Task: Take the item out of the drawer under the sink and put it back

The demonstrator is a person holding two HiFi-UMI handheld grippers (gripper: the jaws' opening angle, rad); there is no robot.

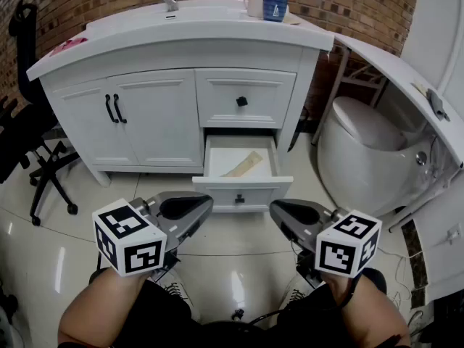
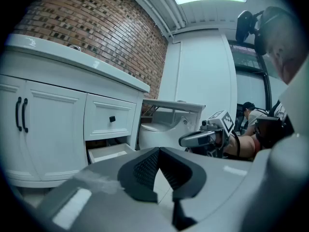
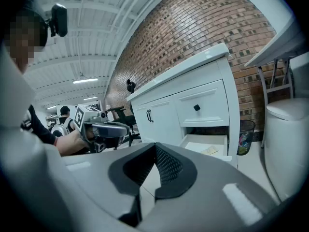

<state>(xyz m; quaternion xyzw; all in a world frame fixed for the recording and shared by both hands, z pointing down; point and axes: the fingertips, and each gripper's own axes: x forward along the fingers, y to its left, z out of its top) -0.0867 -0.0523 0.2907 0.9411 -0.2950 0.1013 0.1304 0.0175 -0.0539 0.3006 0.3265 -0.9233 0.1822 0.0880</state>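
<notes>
Fingers of the left gripper [image 2: 158,150] and right gripper [image 3: 154,145] are pressing shut on nothing, hovering above glossy floor tiles [image 1: 239,239]. The tan item [image 1: 243,165] is lying in the open lower drawer [image 1: 239,194] under the sink bench [image 1: 181,38]. Only the right gripper view is showing a bin [image 3: 246,135] by the brick wall [image 3: 193,37].

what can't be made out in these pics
Head view: tan item in the open drawer is too small to identify.
Head view: closed upper drawer and cupboard doors hide their contents.
Head view: top edge cuts off the faucet.
</notes>
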